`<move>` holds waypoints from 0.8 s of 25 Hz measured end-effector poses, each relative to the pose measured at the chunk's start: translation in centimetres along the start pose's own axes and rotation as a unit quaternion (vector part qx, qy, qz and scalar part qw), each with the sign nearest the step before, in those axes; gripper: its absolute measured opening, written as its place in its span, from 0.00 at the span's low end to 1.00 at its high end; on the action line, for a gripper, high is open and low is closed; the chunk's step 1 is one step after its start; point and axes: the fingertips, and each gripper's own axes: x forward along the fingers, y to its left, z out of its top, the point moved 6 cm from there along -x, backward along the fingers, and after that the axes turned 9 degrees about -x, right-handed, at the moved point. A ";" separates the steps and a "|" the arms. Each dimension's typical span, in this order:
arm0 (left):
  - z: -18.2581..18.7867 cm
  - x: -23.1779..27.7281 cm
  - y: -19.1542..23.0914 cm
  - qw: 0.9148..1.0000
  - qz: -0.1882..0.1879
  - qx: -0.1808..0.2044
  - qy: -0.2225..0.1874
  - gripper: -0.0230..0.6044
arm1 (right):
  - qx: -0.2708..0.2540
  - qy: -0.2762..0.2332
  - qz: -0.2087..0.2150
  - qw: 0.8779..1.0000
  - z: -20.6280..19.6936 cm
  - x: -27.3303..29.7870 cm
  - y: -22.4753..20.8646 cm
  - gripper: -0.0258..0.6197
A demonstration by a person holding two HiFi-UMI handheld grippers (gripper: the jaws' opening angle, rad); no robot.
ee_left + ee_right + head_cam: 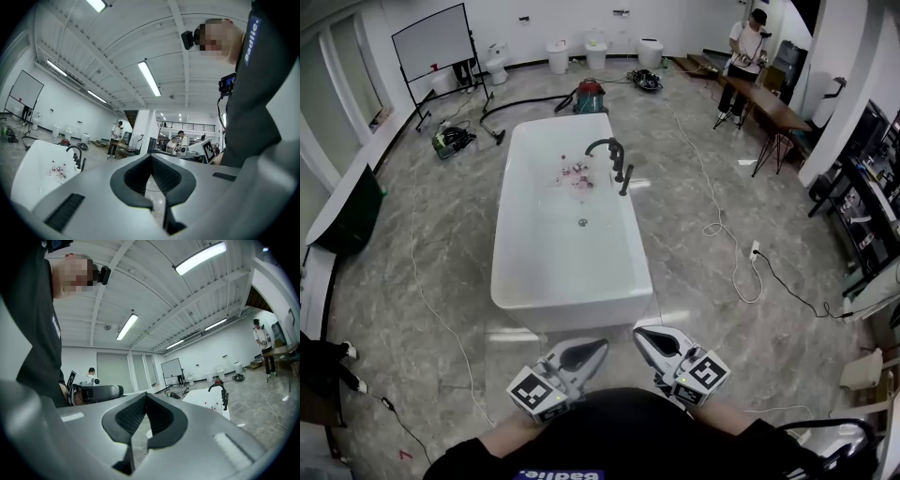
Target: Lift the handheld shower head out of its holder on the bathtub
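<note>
A white freestanding bathtub [516, 281] stands in the middle of the floor. On its right rim rises a black curved faucet [607, 147]. Just beside the faucet, the black handheld shower head [625, 180] stands upright in its holder. The left gripper view shows the shower head [83, 164] far off at the left, and the right gripper view shows the shower head [225, 400] at the right. My left gripper [602, 343] and right gripper [637, 330] are held close to my body, well short of the tub's near end. Both are shut with nothing between the jaws.
Several small bottles [577, 174] lie in the tub near the faucet. Cables [727, 246] trail over the marble floor right of the tub. A red vacuum [589, 95] and a whiteboard [433, 41] stand behind it. A person [746, 58] stands by a table at the far right.
</note>
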 end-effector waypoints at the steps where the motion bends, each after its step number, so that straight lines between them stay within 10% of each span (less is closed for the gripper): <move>1: 0.1 0.1 -0.1 1.000 0.001 0.001 -0.001 0.03 | -0.001 0.000 -0.001 1.000 0.1 -0.1 -0.2 0.04; 20: -1.1 6.5 -2.9 0.997 0.058 0.014 -0.048 0.03 | 0.010 -0.003 0.037 0.999 -0.6 -5.3 -6.8 0.04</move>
